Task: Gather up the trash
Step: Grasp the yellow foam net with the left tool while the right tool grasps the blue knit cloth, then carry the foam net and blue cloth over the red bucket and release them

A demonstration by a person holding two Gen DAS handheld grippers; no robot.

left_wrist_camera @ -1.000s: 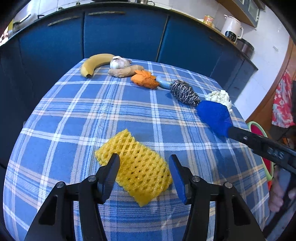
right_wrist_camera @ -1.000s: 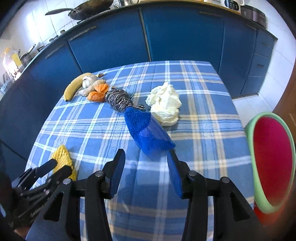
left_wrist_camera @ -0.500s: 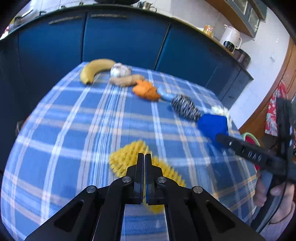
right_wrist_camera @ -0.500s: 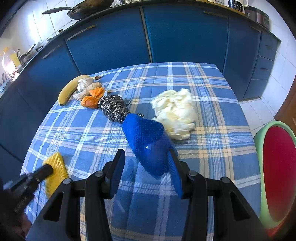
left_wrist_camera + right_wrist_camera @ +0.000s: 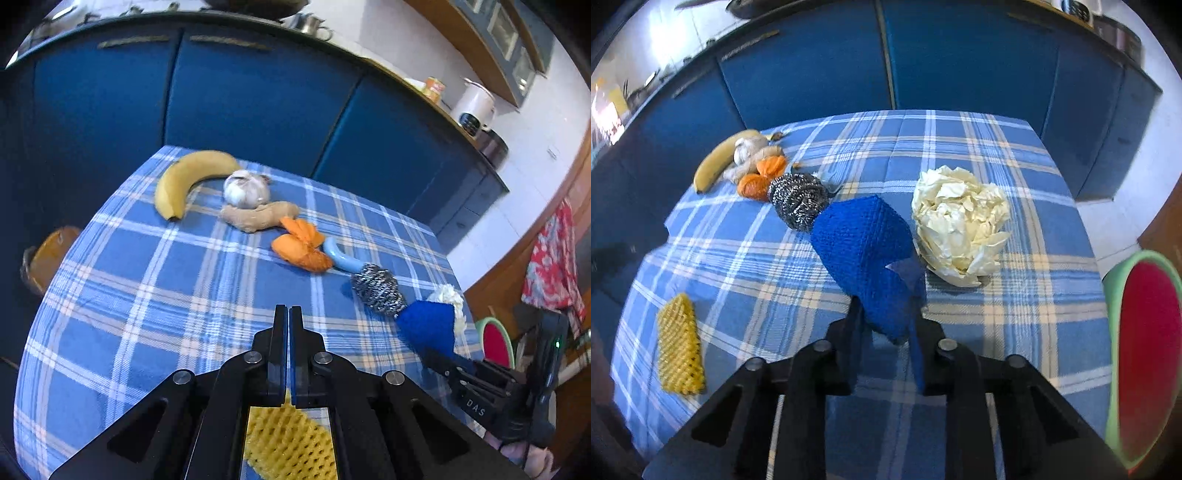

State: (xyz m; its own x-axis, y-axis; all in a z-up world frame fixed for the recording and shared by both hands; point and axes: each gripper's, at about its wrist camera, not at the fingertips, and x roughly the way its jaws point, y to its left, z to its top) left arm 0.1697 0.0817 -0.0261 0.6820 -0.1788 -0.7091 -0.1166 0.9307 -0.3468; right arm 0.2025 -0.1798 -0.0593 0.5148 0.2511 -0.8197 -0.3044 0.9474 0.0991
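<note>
A: In the left wrist view, the left gripper (image 5: 288, 314) is pressed together; the yellow foam net (image 5: 291, 439) seems missed, lying underneath.

B: In the right wrist view, the right gripper (image 5: 886, 325) has just been closing and pinches the blue sponge (image 5: 866, 251). The crumpled paper (image 5: 960, 225) and orange peel (image 5: 761, 181) remain; the bin (image 5: 1112, 295) waits.

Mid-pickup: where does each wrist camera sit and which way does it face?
Left wrist: on the left claw, shut, angled down across the checked table toward the banana; a hand shows lower right.
Right wrist: on the right claw, whose jaws have just been closing on the blue mesh scrubber, facing the cabinets.
Shared: steel scourer, yellow foam net.
</note>
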